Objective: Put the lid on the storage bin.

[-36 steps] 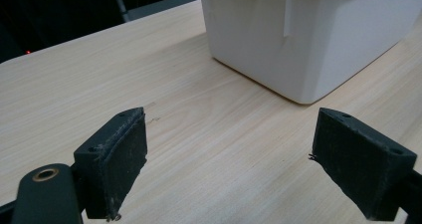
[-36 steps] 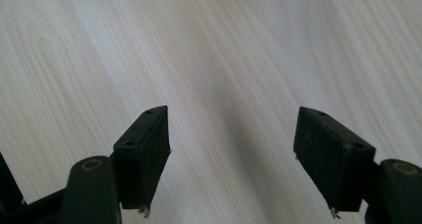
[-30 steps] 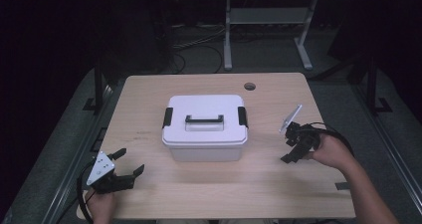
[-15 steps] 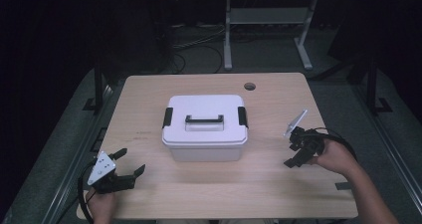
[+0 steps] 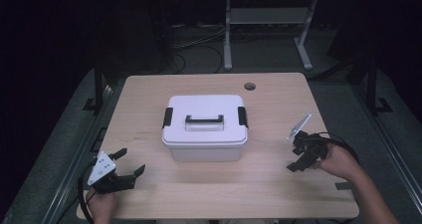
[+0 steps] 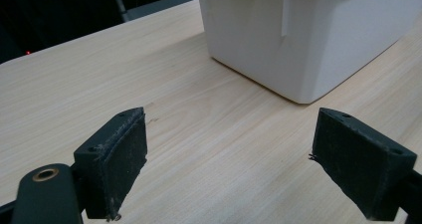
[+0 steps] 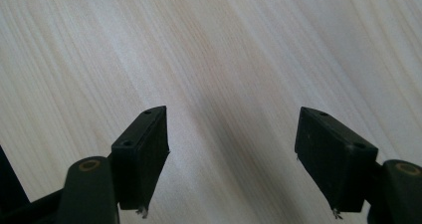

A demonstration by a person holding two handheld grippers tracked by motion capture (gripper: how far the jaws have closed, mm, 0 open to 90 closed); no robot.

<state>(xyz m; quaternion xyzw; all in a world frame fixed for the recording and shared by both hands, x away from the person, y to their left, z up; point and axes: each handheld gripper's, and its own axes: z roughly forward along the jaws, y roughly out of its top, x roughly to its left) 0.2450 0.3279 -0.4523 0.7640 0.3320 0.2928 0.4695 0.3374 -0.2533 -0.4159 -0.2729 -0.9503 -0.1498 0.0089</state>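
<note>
1. The left gripper (image 5: 127,165) is sitting at the near-left corner of the table (image 5: 149,99), its jaws standing wide apart with nothing between them.
2. In the left gripper view its pads (image 6: 119,159) are facing each other across bare wood, and the box (image 6: 303,40) is rising just beyond them, its near corner well clear of both jaws.
3. The left hand (image 5: 102,204) is resting almost at the table's near edge, so little room is lying behind it and plenty is lying ahead toward the box.
4. The right gripper (image 5: 296,157) is hovering over the right part of the table, its jaws also spread apart and gripping nothing.
5. In the right gripper view its pads (image 7: 144,149) are pointing down at plain tabletop.
6. The right hand (image 5: 338,162) is staying inside the right edge, with a strip of wood showing between it and that edge.
7. The box (image 5: 205,127), white with a black handle (image 5: 204,119) and black side latches, is standing closed at the table's middle, apart from both grippers.
8. Bare wood is running all around the box, widest in front of it.
9. A round hole (image 5: 250,86) is sitting near the far edge.
</note>
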